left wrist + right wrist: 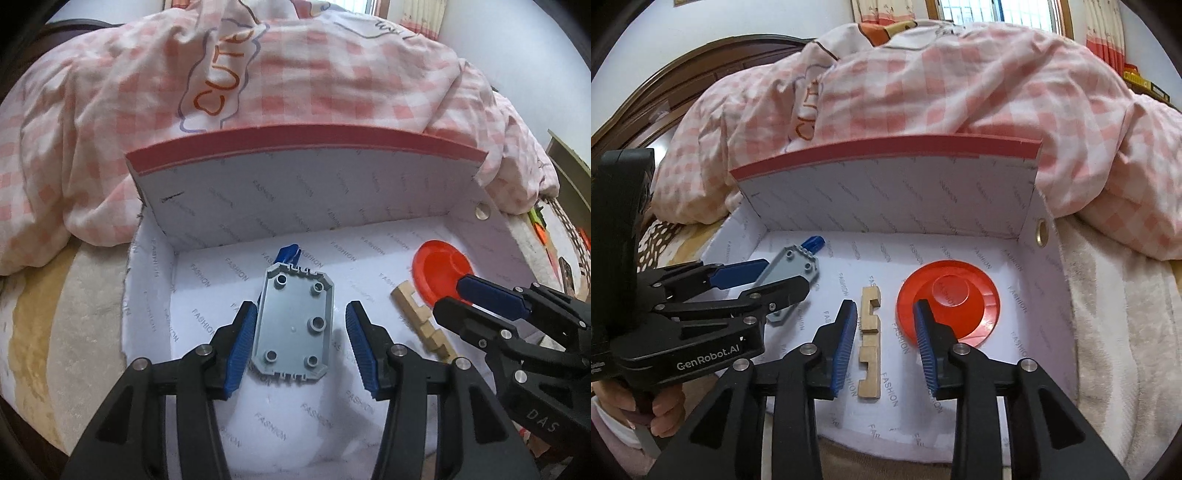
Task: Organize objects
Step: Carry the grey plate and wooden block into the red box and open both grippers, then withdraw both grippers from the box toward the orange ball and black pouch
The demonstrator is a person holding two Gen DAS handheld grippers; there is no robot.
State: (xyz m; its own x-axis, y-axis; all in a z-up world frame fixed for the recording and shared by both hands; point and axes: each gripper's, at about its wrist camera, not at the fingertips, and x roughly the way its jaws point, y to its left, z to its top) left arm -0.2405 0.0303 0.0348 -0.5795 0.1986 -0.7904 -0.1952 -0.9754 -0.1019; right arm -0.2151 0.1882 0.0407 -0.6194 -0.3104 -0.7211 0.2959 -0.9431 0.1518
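Lying flat on the white FASHION-printed floor of the open cardboard box (155, 266), left to right: grey plastic studded plate (293, 325), notched wooden block (868, 347), red plastic disc (955, 306).

Grey plate: rectangular with clipped corners, round studs, ribbed ends. A small blue plastic piece (288, 253) protrudes from behind its far end; shape hard to make out.

Left gripper (298, 345): jaws apart, ribbed blue pads on either side of the grey plate; left pad looks just against its edge, right pad clearly off it. Points steeply down into box. In right wrist view, a hand (663, 406) grips its handle, mostly cut off at frame edge.

Wooden block: pale, long, with square cut-outs. Right gripper (886, 345) straddles it, jaws apart, neither pad touching; right pad overlaps the disc's near rim in view.

Disc: glossy, round, with raised centre.

Box's rear flap stands upright, red-edged. Pink checked quilt (960, 85), soft and crumpled, is piled behind it.
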